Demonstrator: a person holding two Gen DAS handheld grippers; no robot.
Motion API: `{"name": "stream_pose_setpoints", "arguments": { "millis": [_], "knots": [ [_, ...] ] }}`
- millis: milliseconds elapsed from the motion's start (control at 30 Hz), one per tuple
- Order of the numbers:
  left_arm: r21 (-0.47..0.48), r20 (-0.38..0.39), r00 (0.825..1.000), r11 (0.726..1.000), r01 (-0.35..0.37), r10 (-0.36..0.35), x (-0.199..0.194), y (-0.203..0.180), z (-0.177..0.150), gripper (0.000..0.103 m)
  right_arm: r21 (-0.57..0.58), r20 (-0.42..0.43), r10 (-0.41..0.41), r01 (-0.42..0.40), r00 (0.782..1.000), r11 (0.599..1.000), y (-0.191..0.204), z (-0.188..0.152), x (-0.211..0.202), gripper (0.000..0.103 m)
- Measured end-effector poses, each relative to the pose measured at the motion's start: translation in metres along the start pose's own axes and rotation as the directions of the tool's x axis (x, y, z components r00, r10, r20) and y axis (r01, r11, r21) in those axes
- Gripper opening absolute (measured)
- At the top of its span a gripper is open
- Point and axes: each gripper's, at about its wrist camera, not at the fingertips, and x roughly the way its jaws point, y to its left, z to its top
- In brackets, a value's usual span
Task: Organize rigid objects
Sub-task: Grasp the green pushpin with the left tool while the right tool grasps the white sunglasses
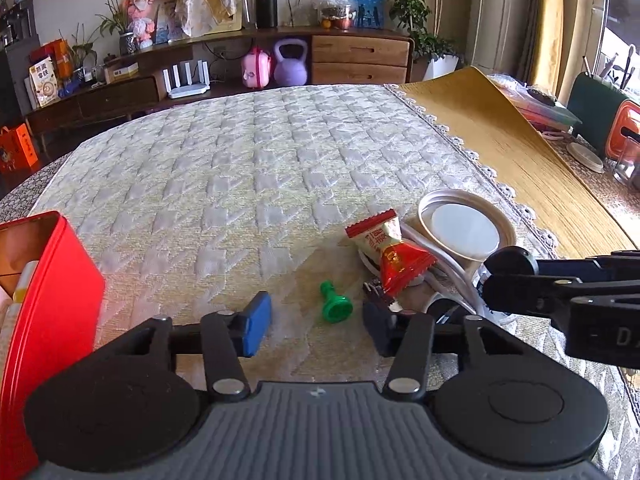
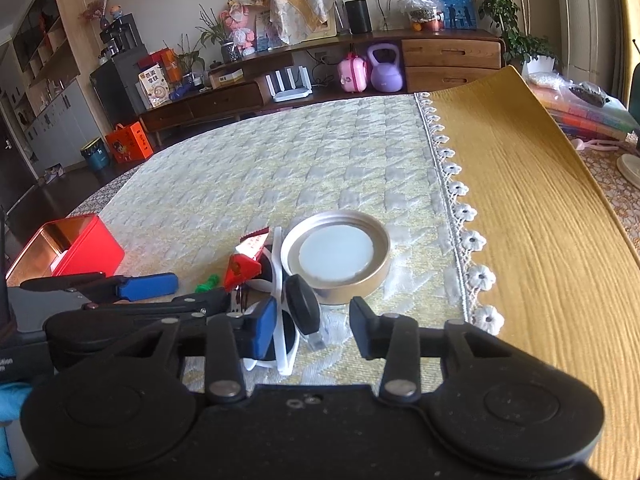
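Note:
A small green pawn-shaped piece [image 1: 335, 302] lies on the quilted cloth between and just ahead of the fingers of my open left gripper [image 1: 316, 326]; it also shows in the right wrist view [image 2: 208, 282]. A red and white snack packet [image 1: 390, 250] lies on white-framed sunglasses [image 2: 280, 328] beside a round metal lid [image 2: 336, 254]. My right gripper [image 2: 314, 336] is open over the sunglasses and a black round object [image 2: 303, 309]. A red tin box [image 1: 44, 312] stands open at the left.
A yellow mat [image 2: 532, 216] with a lace edge covers the table's right side. Books, a cup and a dark green container [image 1: 592, 116] stand at the far right. A wooden sideboard [image 1: 240, 72] with clutter lies beyond the table.

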Motion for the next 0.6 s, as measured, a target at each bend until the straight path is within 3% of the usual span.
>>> {"name": "stream_pose_setpoints", "arguments": {
  "millis": [67,133,233,600],
  "knots": [
    [0.006,0.002,1.0,1.0,0.011,-0.011,0.0,-0.003,0.001,0.034,-0.001,-0.001,-0.003,0.003,1.0,1.0,0.002,0.0,0.002,0.034],
    [0.008,0.002,1.0,1.0,0.018,-0.018,0.0,-0.004,0.001,0.031,-0.001,0.0,-0.003,0.003,1.0,1.0,0.002,0.0,0.002,0.031],
    [0.004,0.003,1.0,1.0,0.024,-0.024,0.0,-0.003,0.001,0.018,0.011,0.004,0.011,-0.011,1.0,1.0,0.0,0.001,0.003,0.024],
    [0.013,0.009,1.0,1.0,0.008,-0.009,-0.011,0.003,0.0,0.016,0.038,0.032,0.0,-0.001,0.999,0.999,-0.004,-0.001,-0.011,0.016]
  ]
}}
